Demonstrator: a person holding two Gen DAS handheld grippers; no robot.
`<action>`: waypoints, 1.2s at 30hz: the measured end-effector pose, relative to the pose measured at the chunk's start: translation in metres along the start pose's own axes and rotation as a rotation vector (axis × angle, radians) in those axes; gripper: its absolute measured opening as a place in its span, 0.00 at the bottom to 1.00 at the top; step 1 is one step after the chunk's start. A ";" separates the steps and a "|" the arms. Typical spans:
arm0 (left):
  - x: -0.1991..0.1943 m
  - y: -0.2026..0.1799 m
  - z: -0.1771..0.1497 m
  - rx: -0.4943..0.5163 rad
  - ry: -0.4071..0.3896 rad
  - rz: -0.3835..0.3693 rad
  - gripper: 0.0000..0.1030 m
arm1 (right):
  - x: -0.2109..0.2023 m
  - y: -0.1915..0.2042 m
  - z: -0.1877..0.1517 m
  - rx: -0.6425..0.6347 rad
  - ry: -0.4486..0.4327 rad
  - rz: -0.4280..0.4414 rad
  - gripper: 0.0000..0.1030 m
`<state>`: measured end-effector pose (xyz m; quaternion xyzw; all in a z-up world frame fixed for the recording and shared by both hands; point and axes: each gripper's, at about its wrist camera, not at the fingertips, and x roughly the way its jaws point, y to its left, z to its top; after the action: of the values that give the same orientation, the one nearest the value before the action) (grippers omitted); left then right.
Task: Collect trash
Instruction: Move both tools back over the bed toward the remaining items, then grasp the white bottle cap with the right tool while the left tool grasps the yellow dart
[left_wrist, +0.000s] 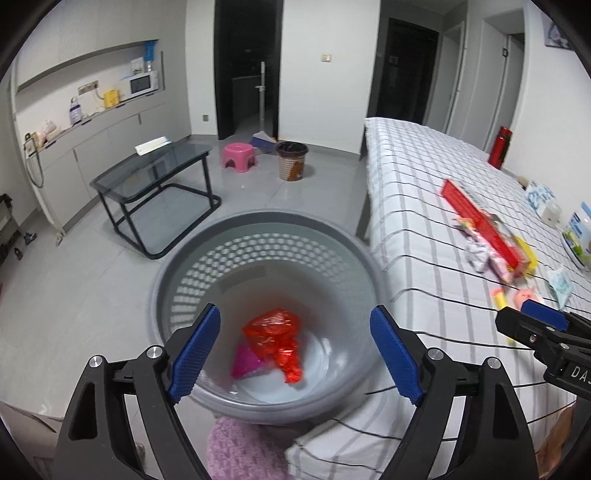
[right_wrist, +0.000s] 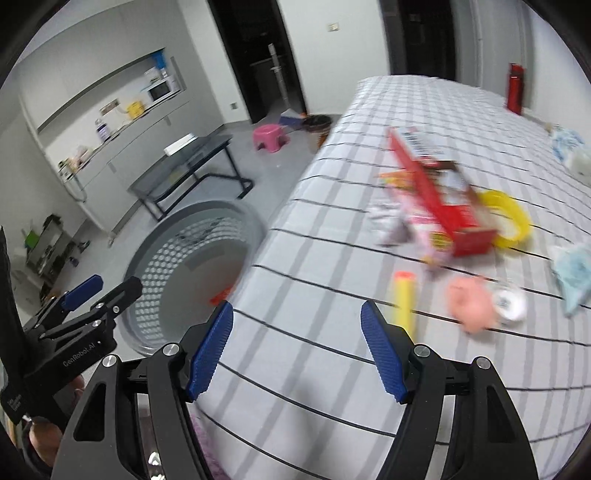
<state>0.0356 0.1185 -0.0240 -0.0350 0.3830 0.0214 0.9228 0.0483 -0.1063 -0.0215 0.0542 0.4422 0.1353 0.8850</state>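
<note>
The left gripper (left_wrist: 295, 354), black-armed with ribbed blue pads, stands wide with nothing between its jaws, poised above the mouth of a round grey plastic basket with a perforated wall (left_wrist: 192, 280). Its own camera looks straight down inside: a crumpled red plastic wrapper (left_wrist: 277, 338) lies on the basket's floor, partly over a flat pink piece (left_wrist: 245, 363). The right wrist view catches only a red sliver of this past the basket's rim.

The right gripper (right_wrist: 297, 350), built the same, is also parted and empty, hovering over a white bed sheet checked with grey and black lines (right_wrist: 295, 229), which the basket stands just beside. Ahead of it, blurred, lies more trash: a yellow foam dart with an orange tip (right_wrist: 404, 301) nearest, a soft pink lump (right_wrist: 471, 304) touching a small white round object (right_wrist: 511, 304), then a long red cardboard box (right_wrist: 436, 188) resting across a pink packet (right_wrist: 417, 221) and against a yellow ring (right_wrist: 508, 216). The left view shows these sharper but smaller, plus a white-and-blue carton (left_wrist: 580, 234) at the bed's edge, outside the right view.

Farther off, both views show a red flask (left_wrist: 500, 147), a pink plastic stool (left_wrist: 239, 155), a brown-lined woven bin (left_wrist: 292, 160) and a dark glass table (left_wrist: 159, 170).
</note>
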 end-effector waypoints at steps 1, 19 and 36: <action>-0.001 -0.007 0.000 0.006 -0.001 -0.013 0.80 | -0.005 -0.008 -0.003 0.008 -0.008 -0.015 0.67; -0.003 -0.128 -0.004 0.133 0.009 -0.130 0.83 | -0.065 -0.151 -0.053 0.193 -0.047 -0.188 0.67; 0.012 -0.159 -0.008 0.147 0.046 -0.097 0.86 | -0.019 -0.167 -0.017 0.070 0.046 -0.152 0.67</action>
<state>0.0488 -0.0404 -0.0302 0.0138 0.4024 -0.0521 0.9139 0.0557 -0.2720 -0.0537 0.0481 0.4695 0.0532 0.8800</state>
